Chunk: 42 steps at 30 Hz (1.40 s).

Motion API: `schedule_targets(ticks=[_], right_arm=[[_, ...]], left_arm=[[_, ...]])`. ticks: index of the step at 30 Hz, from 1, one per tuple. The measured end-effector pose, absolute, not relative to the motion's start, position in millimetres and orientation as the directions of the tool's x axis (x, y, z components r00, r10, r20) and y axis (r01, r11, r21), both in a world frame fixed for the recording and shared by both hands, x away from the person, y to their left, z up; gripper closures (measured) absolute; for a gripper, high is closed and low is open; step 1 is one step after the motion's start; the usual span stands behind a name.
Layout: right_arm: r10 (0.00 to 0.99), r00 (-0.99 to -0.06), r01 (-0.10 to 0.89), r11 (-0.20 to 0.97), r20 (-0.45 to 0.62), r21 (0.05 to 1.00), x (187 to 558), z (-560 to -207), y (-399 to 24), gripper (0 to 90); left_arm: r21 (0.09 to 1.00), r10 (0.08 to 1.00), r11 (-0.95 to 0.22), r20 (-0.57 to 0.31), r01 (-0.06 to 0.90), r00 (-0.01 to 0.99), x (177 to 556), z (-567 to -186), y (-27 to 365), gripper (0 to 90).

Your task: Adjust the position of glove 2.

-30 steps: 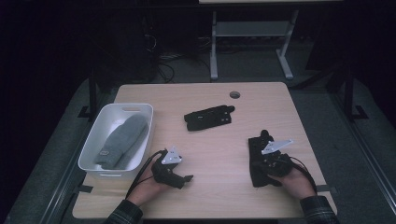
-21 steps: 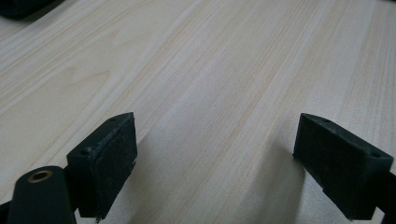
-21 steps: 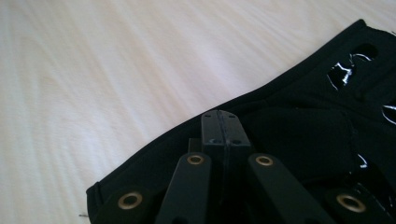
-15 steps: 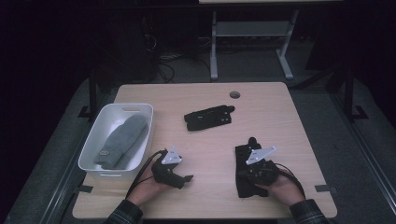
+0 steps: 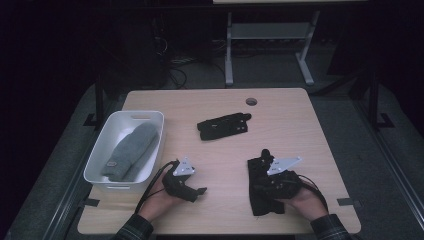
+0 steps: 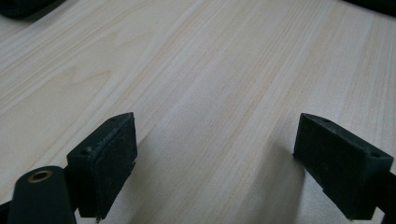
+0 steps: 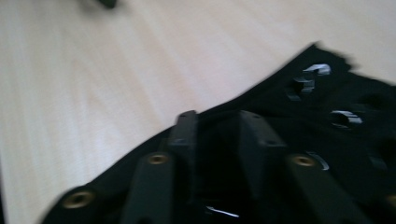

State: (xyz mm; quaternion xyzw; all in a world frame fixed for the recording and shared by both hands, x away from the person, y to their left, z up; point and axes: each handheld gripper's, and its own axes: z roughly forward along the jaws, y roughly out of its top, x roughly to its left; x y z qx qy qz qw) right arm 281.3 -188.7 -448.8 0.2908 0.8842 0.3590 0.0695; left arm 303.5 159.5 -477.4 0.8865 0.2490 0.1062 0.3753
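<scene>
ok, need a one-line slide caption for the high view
Right tongs over a black glove at the table's near edge, left tongs idle beside a white bin of grey mittens.

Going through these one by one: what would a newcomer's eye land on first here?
Probably the white bin at the table's left edge, with a grey mitten lying inside. Next, two black gloves: one lies alone mid-table, the other lies under the right claw, whose jaws have just been opening over it.

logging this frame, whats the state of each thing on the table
left claw: open, nothing between it, over bare table
right claw: partly open over near black glove, just been opening
far black glove: lying flat, untouched
grey mitten: lying in white bin
</scene>
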Motion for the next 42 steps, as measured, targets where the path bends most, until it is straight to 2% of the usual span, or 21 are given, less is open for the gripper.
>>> schedule_targets(ticks=[2, 3, 14, 19, 22, 27, 34, 35, 36, 39, 42], right_arm=[[0.597, -0.799, 0.472, 0.545, 0.075, 0.693, 282.3, -446.8, -195.4, 54.5], [0.632, -0.773, 0.476, 0.526, 0.05, 0.705, 283.7, -445.3, -203.3, 47.6], [0.77, -0.637, 0.544, 0.425, 0.026, 0.724, 288.5, -453.9, -259.4, 29.7], [0.824, -0.566, 0.587, 0.374, 0.033, 0.718, 292.5, -465.9, -283.5, 16.4], [0.849, -0.528, 0.602, 0.348, 0.031, 0.719, 295.0, -470.9, -293.2, 13.8], [0.859, -0.51, 0.609, 0.324, 0.044, 0.724, 297.1, -477.3, -300.9, 11.9], [0.867, -0.498, 0.614, 0.326, 0.032, 0.719, 300.2, -483.0, -300.2, 10.0], [0.867, -0.496, 0.616, 0.324, 0.034, 0.718, 300.2, -483.0, -300.5, 10.0], [0.867, -0.496, 0.616, 0.324, 0.034, 0.718, 300.2, -483.0, -300.5, 10.0], [0.865, -0.501, 0.612, 0.328, 0.032, 0.72, 300.9, -483.0, -300.1, 9.9], [0.864, -0.502, 0.616, 0.332, 0.031, 0.715, 301.1, -482.9, -298.6, 9.8]], left_arm=[[0.717, 0.525, -0.593, 0.0, 0.366, 0.851, 303.6, -477.4, 159.3, 12.3], [0.717, 0.525, -0.593, -0.001, 0.367, 0.851, 303.6, -477.3, 159.2, 12.3], [0.72, 0.525, -0.591, 0.0, 0.364, 0.851, 304.3, -477.6, 158.8, 12.3], [0.712, 0.536, -0.591, -0.004, 0.378, 0.844, 304.9, -476.3, 157.4, 13.4], [0.704, 0.543, -0.595, -0.003, 0.388, 0.84, 305.7, -474.3, 155.5, 15.1], [0.703, 0.547, -0.588, -0.019, 0.4, 0.837, 311.8, -468.5, 151.4, 26.7], [0.705, 0.566, -0.571, -0.033, 0.421, 0.824, 330.0, -457.0, 143.3, 63.5], [0.702, 0.568, -0.574, -0.031, 0.423, 0.823, 332.5, -455.0, 141.4, 75.0], [0.701, 0.567, -0.574, -0.032, 0.423, 0.823, 334.4, -453.3, 140.0, 75.0], [0.697, 0.564, -0.579, -0.033, 0.423, 0.825, 342.8, -447.2, 135.2, 88.8], [0.687, 0.562, -0.591, -0.024, 0.422, 0.827, 350.9, -444.1, 130.5, 89.4]])
